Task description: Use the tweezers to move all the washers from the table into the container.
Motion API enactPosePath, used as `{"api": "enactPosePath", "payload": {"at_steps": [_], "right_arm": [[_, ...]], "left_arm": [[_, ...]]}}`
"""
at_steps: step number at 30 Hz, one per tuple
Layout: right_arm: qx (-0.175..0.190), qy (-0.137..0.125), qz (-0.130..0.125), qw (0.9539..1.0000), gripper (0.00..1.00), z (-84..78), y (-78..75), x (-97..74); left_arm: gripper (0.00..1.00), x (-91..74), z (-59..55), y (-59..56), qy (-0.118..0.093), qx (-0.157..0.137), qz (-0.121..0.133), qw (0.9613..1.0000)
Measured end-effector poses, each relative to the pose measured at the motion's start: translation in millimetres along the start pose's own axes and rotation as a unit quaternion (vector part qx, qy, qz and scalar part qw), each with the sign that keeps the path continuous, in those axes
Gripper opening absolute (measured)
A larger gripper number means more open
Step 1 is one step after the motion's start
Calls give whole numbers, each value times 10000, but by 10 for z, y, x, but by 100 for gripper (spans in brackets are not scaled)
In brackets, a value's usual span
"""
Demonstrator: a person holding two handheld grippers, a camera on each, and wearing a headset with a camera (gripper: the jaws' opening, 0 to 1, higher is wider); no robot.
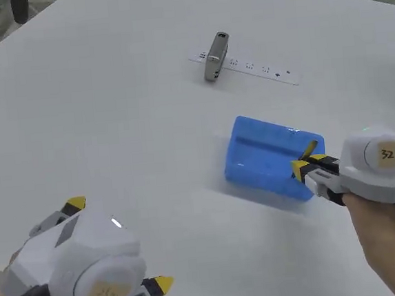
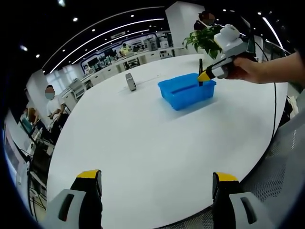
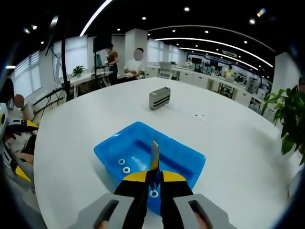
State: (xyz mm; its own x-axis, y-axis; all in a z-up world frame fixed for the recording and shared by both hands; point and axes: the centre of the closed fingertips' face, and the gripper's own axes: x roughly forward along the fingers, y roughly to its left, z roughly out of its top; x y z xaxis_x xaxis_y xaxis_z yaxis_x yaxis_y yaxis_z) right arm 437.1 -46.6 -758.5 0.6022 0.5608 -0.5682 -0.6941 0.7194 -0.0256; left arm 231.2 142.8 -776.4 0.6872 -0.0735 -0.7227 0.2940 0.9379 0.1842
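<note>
Left gripper idles at the near edge of the table, jaws wide apart and empty; the leftover washers look like the small specks in a row just beside the metal block, well apart from the blue container. Right gripper is clamped on the tweezers, tips over the container where three dropped washers lie; can't tell if the tips carry one. If so, release low inside the walls, then pinch each remaining washer's rim lightly so it doesn't flick away.
</note>
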Motion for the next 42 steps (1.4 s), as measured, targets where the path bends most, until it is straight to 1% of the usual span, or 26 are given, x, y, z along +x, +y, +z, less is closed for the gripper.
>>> {"api": "enactPosePath", "payload": {"at_steps": [1,3,4,6,7,10,12,14,15,16,17,20,21,23,25,27,28,30,32,33,36,37,38,39,40,42], "right_arm": [[11,-30,-14,10000,5,26,0,-26],[3,-178,-45,9998,5,117,15,-113],[-24,-243,-40,9997,5,161,35,-172],[-78,-318,-53,9995,5,202,43,-239],[-156,-367,-65,9992,5,235,71,-308],[-251,-473,-76,9985,5,288,127,-463],[-211,-589,-18,9980,5,327,192,-570],[-213,-626,32,9978,5,334,248,-647],[-248,-639,48,9976,5,336,296,-695],[-289,-654,73,9974,5,337,334,-726],[-365,-663,115,9971,5,333,388,-764],[-518,-620,184,9966,5,294,507,-840],[-522,-613,204,9965,5,281,541,-862],[-540,-588,289,9964,5,237,642,-918],[-600,-535,355,9961,5,170,740,-964],[-705,-478,374,9957,5,104,807,-1005],[-724,-439,409,9956,5,62,841,-1017],[-720,-344,464,9957,5,-7,884,-1029],[-716,-294,491,9958,5,-65,919,-1051],[-682,-255,561,9958,5,-97,960,-1064],[-819,-145,653,9944,5,-170,1048,-1071],[-880,-108,679,9937,5,-194,1078,-1082],[-929,-74,703,9932,5,-213,1102,-1086],[-1012,-46,729,9922,5,-234,1130,-1091],[-1073,-31,759,9913,5,-247,1150,-1093],[-1154,-13,884,9894,5,-274,1206,-1100]], "left_arm": [[99,-1,5,-16,-2,-58,-78,10000],[99,-24,89,-35,-238,-216,-183,9993],[98,-39,107,-50,-286,-271,-250,9989],[97,-39,101,-74,-242,-229,-308,9990],[97,-52,123,-99,-289,-162,-349,9988],[94,-81,222,-175,-406,167,-550,9975],[92,-117,309,-216,-473,237,-695,9962],[89,-157,408,-287,-593,253,-930,9936],[87,-194,487,-329,-664,340,-1074,9914],[84,-219,545,-341,-720,406,-1116,9903],[81,-253,640,-360,-828,581,-1172,9879],[73,-301,835,-383,-958,820,-1205,9847],[70,-311,881,-395,-979,835,-1239,9839],[65,-338,1019,-434,-1152,879,-1359,9801],[57,-389,1131,-493,-1246,893,-1504,9767],[52,-433,1232,-587,-1357,914,-1759,9707],[50,-490,1295,-685,-1441,919,-1990,9650],[48,-533,1377,-782,-1547,936,-2185,9589],[47,-528,1427,-857,-1560,1023,-2265,9560],[45,-521,1440,-916,-1547,1141,-2357,9526],[37,-508,1475,-1022,-1567,1360,-2460,9468],[34,-529,1485,-1123,-1600,1527,-2663,9382],[33,-538,1490,-1178,-1607,1587,-2758,9343],[32,-530,1496,-1231,-1566,1642,-2798,9329],[30,-531,1486,-1279,-1532,1762,-2874,9289],[26,-533,1501,-1359,-1549,1994,-2914,9227]]}}
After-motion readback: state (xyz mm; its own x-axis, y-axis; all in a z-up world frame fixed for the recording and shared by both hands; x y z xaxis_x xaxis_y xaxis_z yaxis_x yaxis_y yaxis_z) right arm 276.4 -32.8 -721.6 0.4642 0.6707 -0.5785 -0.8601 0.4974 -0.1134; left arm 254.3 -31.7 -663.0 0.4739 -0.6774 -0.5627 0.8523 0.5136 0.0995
